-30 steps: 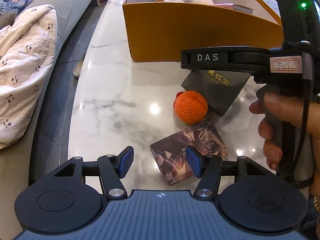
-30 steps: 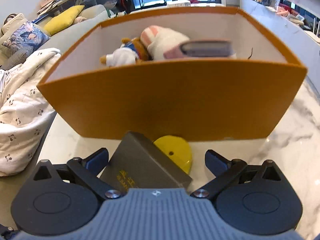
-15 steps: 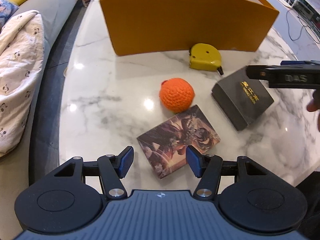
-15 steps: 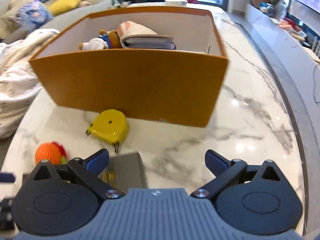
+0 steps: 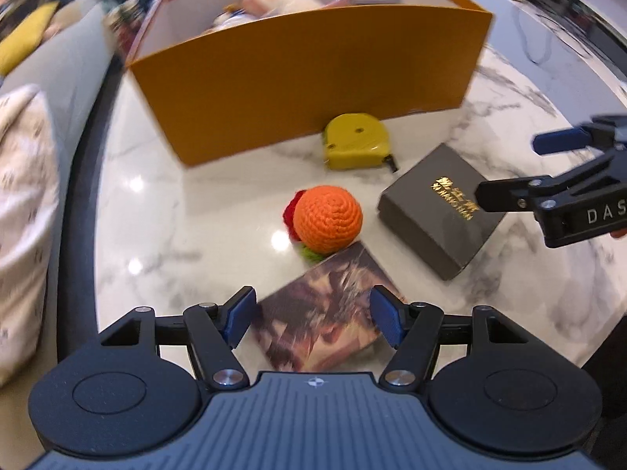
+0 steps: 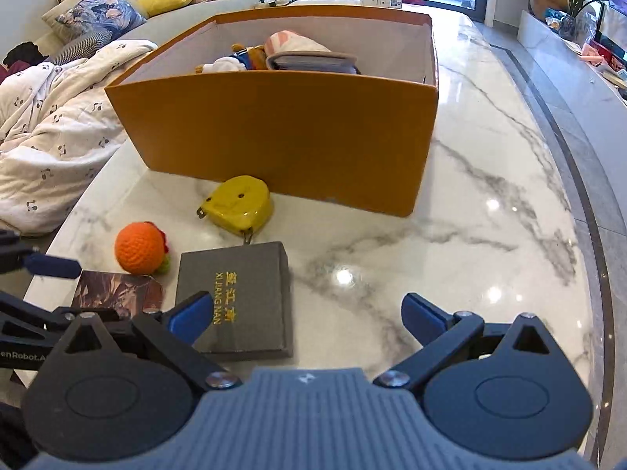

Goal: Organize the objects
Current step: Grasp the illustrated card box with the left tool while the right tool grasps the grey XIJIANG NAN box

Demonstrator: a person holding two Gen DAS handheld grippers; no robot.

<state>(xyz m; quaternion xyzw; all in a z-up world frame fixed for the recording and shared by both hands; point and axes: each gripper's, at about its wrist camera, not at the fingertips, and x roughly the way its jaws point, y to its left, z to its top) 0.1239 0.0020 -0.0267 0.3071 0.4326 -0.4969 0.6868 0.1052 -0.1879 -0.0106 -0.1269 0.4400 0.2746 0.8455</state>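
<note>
Down at the near edge of the marble table [image 5: 164,203], the left gripper [image 5: 312,319] hangs with its 2 blue ribbed pads spread; its jaws have just been opening. Between them, but not pressed by either pad, lies a flat rectangular card box [image 5: 327,319] with a glossy, dark printed picture on top. Touching its far corner sits a round crocheted ball [image 5: 328,219], bright orange yarn in spiral stitches with red and green bits at its base.

Right of the ball lies a square matte grey gift box [image 5: 435,211] with gold foil lettering on its lid. The right gripper [image 6: 303,313] hovers above it, jaws wide apart and holding nothing; its left pad [image 6: 190,315] overlaps the box's near left corner in the right wrist view, while the other pad stands over bare stone. I cannot tell whether that pad touches the lid.

Just beyond the grey box rests a yellow plastic tape measure [image 6: 237,205], rounded, shiny, with a small metal tab, lying against the front wall of a large orange cardboard box [image 6: 274,133]. That box is smooth, white inside, and holds a plush toy [image 6: 235,60] and a thick fabric-covered book [image 6: 313,60].

Left of the table, a white quilted blanket [image 6: 51,137] with small dark prints drapes over a grey sofa.
</note>
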